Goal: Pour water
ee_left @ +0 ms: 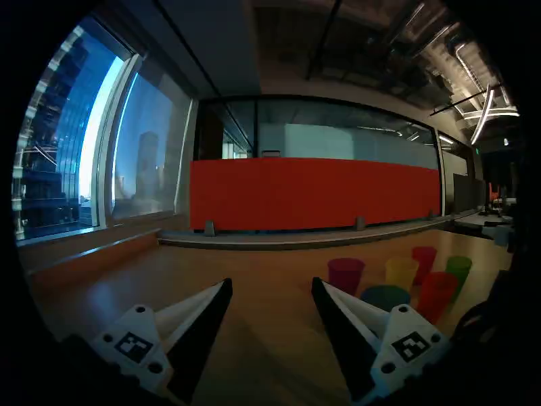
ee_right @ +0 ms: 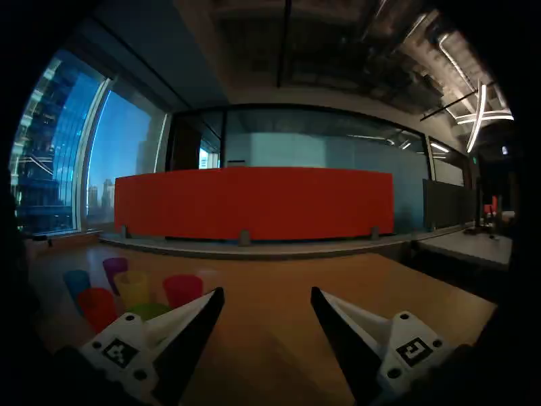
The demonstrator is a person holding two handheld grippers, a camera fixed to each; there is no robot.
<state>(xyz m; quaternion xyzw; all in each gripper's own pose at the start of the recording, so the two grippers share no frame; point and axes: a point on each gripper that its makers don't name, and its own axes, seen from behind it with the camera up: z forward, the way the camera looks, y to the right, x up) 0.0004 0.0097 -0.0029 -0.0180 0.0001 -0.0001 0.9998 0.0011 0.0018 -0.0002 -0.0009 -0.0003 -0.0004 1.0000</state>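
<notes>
- Gaping wide, the left gripper (ee_left: 271, 283) spreads its tapered white-and-black fingers over the table, pinching nothing.
- The right gripper (ee_right: 267, 292) is splayed the same way and is empty.
- The coloured cups (ee_left: 402, 273) stand clustered and upright, mouths up and long axes vertical. They are right of the left gripper and left of the right gripper.
- They look like smooth, translucent plastic with tapered round walls.
- The glossy wooden table (ee_left: 270, 352) ends at a far orange panel (ee_left: 311, 193).

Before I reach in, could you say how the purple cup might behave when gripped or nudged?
The purple cup looks like thin translucent plastic, so probably light and squeezable. Standing upright on the smooth wooden table, it would likely slide or tip if nudged. Its contents are hidden.
</notes>
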